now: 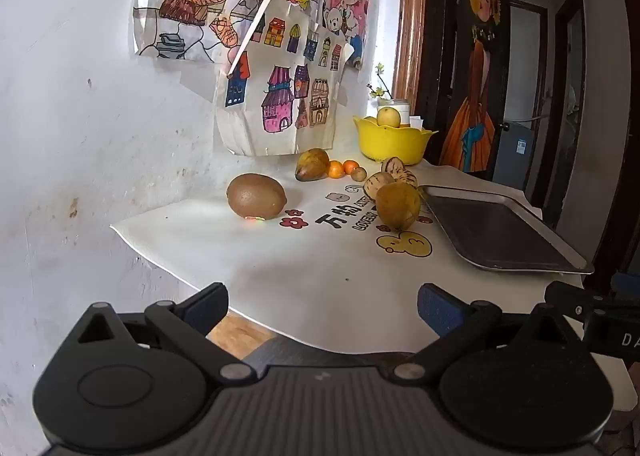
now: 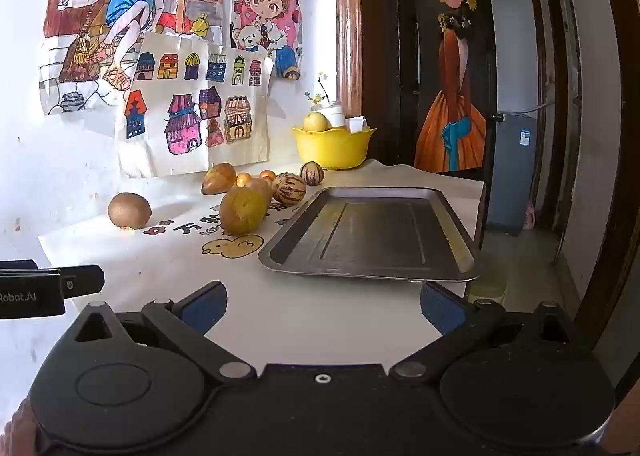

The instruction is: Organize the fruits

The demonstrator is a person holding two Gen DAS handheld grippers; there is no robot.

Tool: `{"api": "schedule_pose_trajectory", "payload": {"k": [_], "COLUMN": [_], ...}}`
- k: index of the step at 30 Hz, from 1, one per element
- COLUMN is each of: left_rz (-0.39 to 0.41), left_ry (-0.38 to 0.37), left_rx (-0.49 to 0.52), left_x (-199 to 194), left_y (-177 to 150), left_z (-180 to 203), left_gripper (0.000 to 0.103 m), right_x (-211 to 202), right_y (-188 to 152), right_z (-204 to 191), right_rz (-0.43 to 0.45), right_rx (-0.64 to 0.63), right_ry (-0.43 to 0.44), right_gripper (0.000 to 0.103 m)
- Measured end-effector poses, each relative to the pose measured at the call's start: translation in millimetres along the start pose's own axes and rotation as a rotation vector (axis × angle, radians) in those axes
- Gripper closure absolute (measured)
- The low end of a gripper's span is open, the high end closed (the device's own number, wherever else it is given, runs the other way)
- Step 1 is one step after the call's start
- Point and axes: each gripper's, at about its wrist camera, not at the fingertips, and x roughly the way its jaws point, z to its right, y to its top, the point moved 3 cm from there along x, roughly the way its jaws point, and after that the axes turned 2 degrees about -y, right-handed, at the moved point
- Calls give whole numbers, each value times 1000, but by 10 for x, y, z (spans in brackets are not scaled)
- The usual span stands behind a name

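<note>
- Left tool (image 1: 322, 306): jaws wide apart, nothing between, bottom of frame, tilted slightly down over near desk (image 1: 280, 268) edge.
- Right tool (image 2: 324, 306): same, spread and empty, just short of tray (image 2: 448, 232).
- Step: start, no fruit picked yet, tray empty.
- Fruits on desk mid-frame: kiwi (image 1: 256, 196) alone at left, cluster by tray, one in yellow bowl (image 1: 390, 142) at back.
- Next, likely: reach forward to a fruit, close on it gently, carry to tray.

On the table lay one kiwi (image 1: 256, 196), two mangoes (image 1: 312, 164), two small oranges (image 1: 343, 168), two striped melons (image 2: 289, 188), one tray (image 2: 372, 232) and one yellow bowl (image 1: 390, 142).
</note>
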Motion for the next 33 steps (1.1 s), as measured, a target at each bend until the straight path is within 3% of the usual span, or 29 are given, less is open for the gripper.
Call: {"api": "schedule_pose_trajectory", "payload": {"k": [33], "left_rz": [-1], "left_ry": [1], "left_rx": [0], "left_x": [9], "left_y": [7], "left_z": [-2], "left_gripper": [0], "right_x": [5], "right_y": [-14], "right_z": [-4], "right_rz": [-7], "right_rx": [-2], "right_ry": [1], "right_gripper": [1]}}
